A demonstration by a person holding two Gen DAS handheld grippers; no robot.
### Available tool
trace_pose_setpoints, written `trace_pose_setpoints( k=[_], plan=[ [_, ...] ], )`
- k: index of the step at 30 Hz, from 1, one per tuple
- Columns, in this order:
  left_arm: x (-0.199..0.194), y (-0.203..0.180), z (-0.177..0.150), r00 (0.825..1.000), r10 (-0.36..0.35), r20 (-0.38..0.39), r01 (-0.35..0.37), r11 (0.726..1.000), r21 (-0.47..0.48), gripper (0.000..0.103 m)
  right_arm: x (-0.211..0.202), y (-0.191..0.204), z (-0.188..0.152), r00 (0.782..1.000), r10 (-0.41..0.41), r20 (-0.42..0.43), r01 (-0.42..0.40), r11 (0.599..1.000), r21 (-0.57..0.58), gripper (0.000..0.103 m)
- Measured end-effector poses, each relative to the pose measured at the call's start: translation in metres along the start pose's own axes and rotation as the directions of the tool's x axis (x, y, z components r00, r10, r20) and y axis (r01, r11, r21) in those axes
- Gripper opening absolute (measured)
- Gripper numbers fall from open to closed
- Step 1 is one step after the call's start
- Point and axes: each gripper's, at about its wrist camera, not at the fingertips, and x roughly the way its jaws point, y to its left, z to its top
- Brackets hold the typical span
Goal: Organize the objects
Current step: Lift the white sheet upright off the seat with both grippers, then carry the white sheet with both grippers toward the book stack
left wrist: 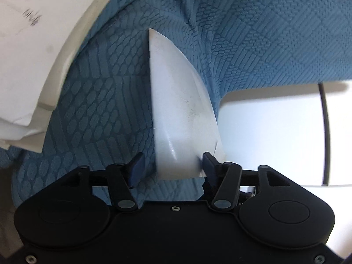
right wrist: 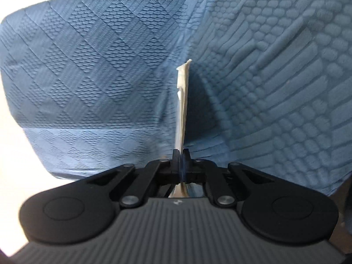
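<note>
In the left wrist view a white, slightly curled sheet of paper (left wrist: 178, 101) stands up over a blue quilted cover (left wrist: 264, 33). My left gripper (left wrist: 172, 161) is open around the sheet's lower end. Its right pad (left wrist: 209, 165) touches the paper's edge and its left pad (left wrist: 137, 165) stands clear of it. In the right wrist view my right gripper (right wrist: 181, 154) is shut on a thin white sheet of paper (right wrist: 182, 103) seen edge on, which rises straight up from the fingertips in front of the blue cover (right wrist: 88, 66). Whether both views show the same sheet I cannot tell.
A white plastic container (left wrist: 33, 44) with paper in it lies on the cover at the left of the left wrist view. To the right of the cover's edge is a bright white surface (left wrist: 275, 132) crossed by a dark cable (left wrist: 325, 132).
</note>
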Motion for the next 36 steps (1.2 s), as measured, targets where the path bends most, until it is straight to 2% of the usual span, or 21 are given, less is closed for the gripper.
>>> trace_pose_setpoints(
  k=[4, 6, 9, 10, 15, 16, 17, 18, 19, 21, 23, 26, 29, 32, 35, 36],
  plan=[
    [0.0, 0.011, 0.0, 0.999, -0.045, 0.0, 0.045, 0.997, -0.064, 0.059, 0.003, -0.002, 0.001, 1.0, 0.019, -0.008, -0.019, 0.999, 0.034, 0.004],
    [0.004, 0.015, 0.0, 0.997, -0.081, -0.004, 0.08, 0.991, -0.104, 0.055, 0.004, -0.003, 0.001, 1.0, 0.027, -0.011, -0.027, 0.999, 0.046, 0.004],
    [0.009, 0.019, -0.001, 0.994, -0.111, -0.006, 0.109, 0.983, -0.144, 0.039, 0.002, -0.005, 0.004, 1.0, 0.017, -0.011, -0.016, 0.998, 0.059, 0.005],
    [0.011, 0.02, -0.002, 0.992, -0.125, -0.002, 0.124, 0.98, -0.155, 0.03, 0.002, -0.006, 0.004, 1.0, 0.012, -0.012, -0.011, 0.998, 0.06, 0.005],
    [0.011, 0.024, -0.003, 0.986, -0.168, 0.014, 0.167, 0.964, -0.207, 0.013, 0.004, -0.01, 0.006, 0.999, -0.028, -0.018, 0.029, 0.998, 0.051, 0.008],
    [0.01, 0.024, -0.002, 0.985, -0.174, 0.02, 0.174, 0.963, -0.206, 0.007, 0.005, -0.009, 0.007, 0.999, -0.031, -0.02, 0.032, 0.998, 0.047, 0.01],
    [0.009, 0.024, -0.001, 0.984, -0.177, 0.021, 0.177, 0.963, -0.205, 0.004, 0.005, -0.01, 0.006, 0.999, -0.033, -0.024, 0.034, 0.998, 0.044, 0.015],
    [0.007, 0.024, -0.001, 0.984, -0.177, 0.02, 0.177, 0.962, -0.209, 0.003, 0.006, -0.01, 0.006, 0.999, -0.032, -0.028, 0.033, 0.999, 0.043, 0.027],
    [0.008, 0.024, 0.0, 0.984, -0.175, 0.016, 0.175, 0.962, -0.211, 0.002, 0.007, -0.01, 0.006, 0.999, -0.025, -0.031, 0.026, 0.999, 0.044, 0.043],
    [0.005, 0.023, 0.0, 0.987, -0.163, 0.017, 0.163, 0.967, -0.198, 0.002, 0.007, -0.009, 0.006, 0.999, -0.015, -0.033, 0.016, 0.999, 0.033, 0.055],
    [0.004, 0.023, 0.0, 0.988, -0.156, 0.013, 0.155, 0.968, -0.198, 0.002, 0.008, -0.008, 0.006, 0.999, -0.032, -0.024, 0.032, 0.999, 0.012, 0.055],
    [0.0, 0.02, -0.001, 0.988, -0.156, 0.007, 0.155, 0.971, -0.183, 0.001, 0.009, -0.006, 0.009, 0.995, -0.098, 0.027, 0.098, 0.995, -0.01, 0.054],
    [-0.007, 0.017, -0.001, 0.989, -0.15, 0.001, 0.148, 0.975, -0.164, 0.001, 0.007, -0.008, 0.011, 0.992, -0.112, 0.062, 0.113, 0.993, -0.012, 0.054],
    [-0.011, 0.014, 0.0, 0.99, -0.142, -0.004, 0.14, 0.979, -0.145, 0.001, 0.006, -0.008, 0.011, 0.986, -0.14, 0.09, 0.142, 0.99, -0.017, 0.049],
    [-0.016, 0.011, 0.0, 0.992, -0.125, -0.008, 0.123, 0.986, -0.116, 0.001, 0.008, -0.006, 0.012, 0.982, -0.161, 0.102, 0.165, 0.986, -0.032, 0.032],
    [-0.018, 0.01, -0.001, 0.993, -0.121, -0.01, 0.119, 0.987, -0.11, 0.002, 0.01, -0.005, 0.012, 0.981, -0.167, 0.102, 0.172, 0.984, -0.038, 0.02]
  ],
)
